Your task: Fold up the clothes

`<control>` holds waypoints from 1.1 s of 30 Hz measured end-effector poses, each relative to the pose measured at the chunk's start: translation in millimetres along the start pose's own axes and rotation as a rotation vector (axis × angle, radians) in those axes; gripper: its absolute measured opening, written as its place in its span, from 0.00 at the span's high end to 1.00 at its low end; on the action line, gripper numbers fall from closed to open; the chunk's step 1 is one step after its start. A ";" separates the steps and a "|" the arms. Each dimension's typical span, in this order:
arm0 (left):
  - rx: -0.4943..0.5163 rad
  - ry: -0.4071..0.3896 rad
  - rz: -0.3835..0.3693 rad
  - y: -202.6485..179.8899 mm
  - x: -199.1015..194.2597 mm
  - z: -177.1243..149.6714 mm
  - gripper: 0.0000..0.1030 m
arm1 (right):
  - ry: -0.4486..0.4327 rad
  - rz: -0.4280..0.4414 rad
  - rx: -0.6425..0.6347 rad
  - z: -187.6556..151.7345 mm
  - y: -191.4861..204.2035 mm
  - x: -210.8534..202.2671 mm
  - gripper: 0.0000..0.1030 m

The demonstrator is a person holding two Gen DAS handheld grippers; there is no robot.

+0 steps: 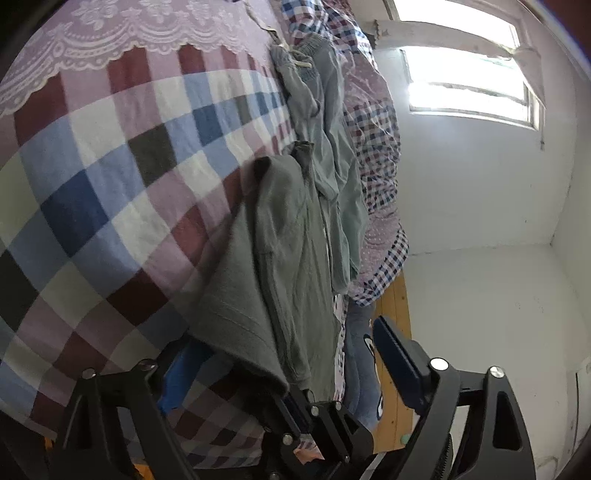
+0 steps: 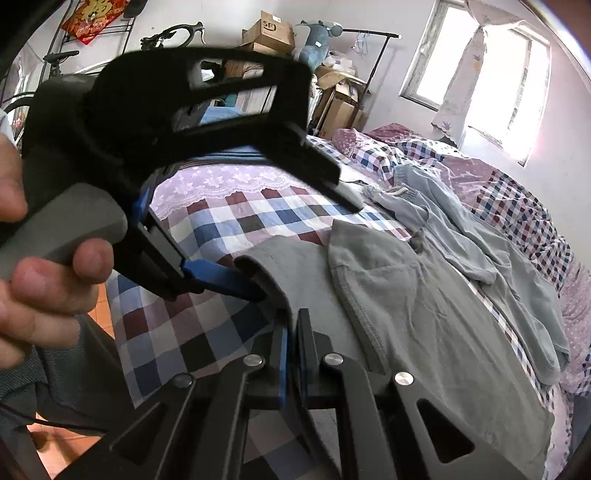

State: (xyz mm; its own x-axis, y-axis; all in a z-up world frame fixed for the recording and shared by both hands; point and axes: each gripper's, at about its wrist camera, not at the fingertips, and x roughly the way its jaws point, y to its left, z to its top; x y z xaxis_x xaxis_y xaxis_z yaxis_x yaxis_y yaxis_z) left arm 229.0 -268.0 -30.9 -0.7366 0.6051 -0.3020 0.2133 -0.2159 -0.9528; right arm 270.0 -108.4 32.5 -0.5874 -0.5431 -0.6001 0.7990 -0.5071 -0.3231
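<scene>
Item: grey garment (image 2: 424, 314), spread on the checked bedspread (image 2: 229, 218), a paler one beside it.

Right gripper (image 2: 291, 343): jaws pressed together, pinching the garment's near edge.

Left gripper (image 1: 280, 373): jaws spread wide, the hem lying between them, not clamped.

Step, as judged: taking hold of the edge. Next: left must close before lifting to fold.

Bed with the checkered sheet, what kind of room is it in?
Probably a bedroom that doubles as storage: the bed has clothes spread on it, a window is beside it, and cardboard boxes are stacked behind.
</scene>
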 end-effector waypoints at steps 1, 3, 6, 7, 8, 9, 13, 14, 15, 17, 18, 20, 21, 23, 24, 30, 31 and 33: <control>-0.003 -0.002 0.002 0.4 -0.5 0.4 0.19 | 0.000 0.002 0.004 -0.2 -0.5 -0.1 0.97; -0.006 -0.009 0.002 0.3 -2.4 1.1 0.25 | 0.006 0.004 0.008 -0.8 -0.6 1.4 0.97; -0.004 -0.032 -0.022 -2.1 -7.9 1.9 0.29 | 0.022 -0.005 -0.010 -3.6 3.0 5.7 0.94; -0.004 -0.035 -0.036 -2.6 -8.6 1.9 0.30 | 0.029 -0.012 -0.023 -4.8 5.1 8.2 0.90; -0.003 -0.036 -0.041 -3.1 -9.4 1.8 0.30 | 0.034 -0.021 -0.038 -5.8 7.6 10.7 0.86; -0.002 -0.037 -0.046 -3.5 -10.2 1.6 0.31 | 0.035 -0.029 -0.048 -6.4 9.7 12.4 0.78; 0.005 -0.035 -0.064 -6.8 -11.9 0.8 0.31 | 0.032 -0.063 -0.090 -7.0 17.9 18.2 0.57; 0.008 -0.033 -0.070 -7.6 -12.3 1.0 0.31 | 0.028 -0.074 -0.103 -6.2 19.4 19.5 0.57; 0.010 -0.032 -0.077 -7.9 -13.4 1.5 0.32 | 0.024 -0.087 -0.112 -5.2 20.2 20.9 0.57; 0.017 -0.029 -0.094 -9.4 -15.7 1.4 0.32 | 0.026 -0.110 -0.117 -2.6 19.1 24.8 0.57; 0.020 -0.028 -0.103 -10.2 -16.9 1.3 0.34 | 0.028 -0.122 -0.119 -1.2 18.2 26.9 0.58; 0.030 -0.029 -0.117 -12.4 -19.7 1.2 0.34 | 0.031 -0.153 -0.131 1.1 15.7 29.7 0.66; 0.032 -0.031 -0.115 -12.7 -19.6 1.5 0.34 | 0.030 -0.165 -0.135 2.2 14.7 29.7 0.81; 0.034 -0.029 -0.086 -12.0 -18.2 2.3 0.34 | 0.023 -0.163 -0.124 4.7 10.6 28.3 0.97; 0.030 -0.021 -0.055 -9.7 -17.0 2.0 0.34 | 0.016 -0.158 -0.120 5.8 9.0 27.3 0.97; 0.010 -0.001 -0.006 -3.2 -6.4 0.6 0.41 | -0.007 -0.142 -0.144 9.6 16.5 23.3 0.98; 0.008 -0.003 -0.005 -2.8 -5.0 0.6 0.50 | -0.006 -0.139 -0.149 8.7 18.6 23.0 0.98; 0.001 -0.006 0.009 -1.2 -3.6 1.3 0.67 | -0.004 -0.143 -0.159 6.9 21.4 23.2 0.98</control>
State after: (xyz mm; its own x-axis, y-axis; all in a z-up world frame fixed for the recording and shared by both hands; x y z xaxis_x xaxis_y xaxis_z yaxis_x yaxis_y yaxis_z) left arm 230.6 -270.9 -28.6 -0.7384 0.5989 -0.3100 0.2191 -0.2216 -0.9502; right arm 272.6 -136.5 16.7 -0.6962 -0.4765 -0.5369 0.7178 -0.4674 -0.5160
